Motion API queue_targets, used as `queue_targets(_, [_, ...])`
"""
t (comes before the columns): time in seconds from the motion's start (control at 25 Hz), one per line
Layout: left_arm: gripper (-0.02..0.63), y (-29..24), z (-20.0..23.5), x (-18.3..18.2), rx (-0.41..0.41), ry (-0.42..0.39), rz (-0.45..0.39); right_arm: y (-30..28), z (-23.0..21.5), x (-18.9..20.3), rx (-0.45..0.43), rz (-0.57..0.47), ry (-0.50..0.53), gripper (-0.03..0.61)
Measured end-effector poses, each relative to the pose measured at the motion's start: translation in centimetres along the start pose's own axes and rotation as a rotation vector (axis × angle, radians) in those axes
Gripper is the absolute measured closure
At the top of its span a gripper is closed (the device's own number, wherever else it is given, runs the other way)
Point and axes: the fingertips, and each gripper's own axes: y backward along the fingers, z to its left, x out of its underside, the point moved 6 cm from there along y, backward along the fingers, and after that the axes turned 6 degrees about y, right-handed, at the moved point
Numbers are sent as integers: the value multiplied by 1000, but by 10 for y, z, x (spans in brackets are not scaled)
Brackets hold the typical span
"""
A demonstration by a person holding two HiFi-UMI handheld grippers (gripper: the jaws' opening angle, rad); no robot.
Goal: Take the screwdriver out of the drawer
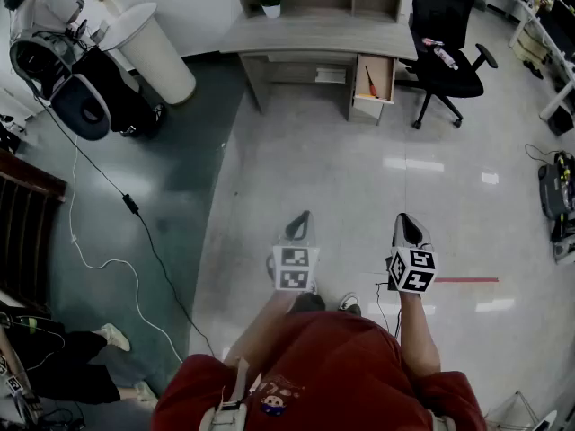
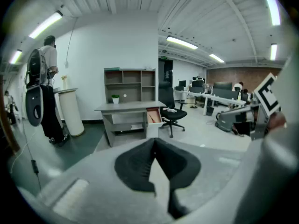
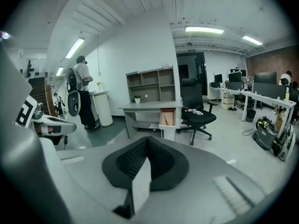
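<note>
The screwdriver (image 1: 367, 81), with an orange-red handle, lies lengthwise inside the open drawer (image 1: 370, 108), its length running from the drawer's back toward its front. The drawer is pulled out from the right end of a grey desk (image 1: 314, 34) at the far side of the room. A small potted plant (image 1: 271, 5) stands on the desk against the shelves behind it. Just right of the drawer is a black office chair (image 1: 442, 25) with a small object on its seat.

Both tools are well apart from the screwdriver, with a wide stretch of glossy pale floor (image 1: 305, 169) between them and the desk. The left gripper (image 1: 303, 215) and the right gripper (image 1: 405, 217) are held side by side in front of the person's red-sleeved arms, both aimed toward the desk and tilted somewhat downward. In each gripper view the drawer sits above the jaw tips, far off. The left gripper's dark ribbed pads (image 2: 135, 167) meet at the tip with nothing between them, and the right gripper's pads (image 3: 124, 164) are likewise pressed together and empty.

To the left of the desk stands a white round stand (image 1: 157, 48), with a person (image 1: 54, 43) carrying a backpack beside it. A cable (image 1: 135, 232) trails over the darker floor on that side, and a short red strip (image 1: 467, 279) marks the floor by the right gripper
</note>
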Motion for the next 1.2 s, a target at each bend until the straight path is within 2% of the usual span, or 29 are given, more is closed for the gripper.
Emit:
queue_targets(0.44, [617,-3,13,-4,22,-16,-11,-9,13,1,17,11,-8,577])
queue_targets(0.72, [617,-2,41,-3,14,-10,-14,-23,31,0,63,-12,-37,570])
queue_targets(0.84, [615,-1,55,-4,9,-8,-20,-32,42,-3,67,-15,-36,453])
queue_targets(0.92, [617,-1,64,-5,10,-7,-23,-38,49,-5,72,-13,-35,344])
queue_targets(0.96, [617,-1,68,-5,9,-7,-24,-40,52,-5,75,-14,-31,317])
queue_targets(1.2, [615,-3,93,-6,21,-8,-32,-56,75,-7,65,21,-11,302])
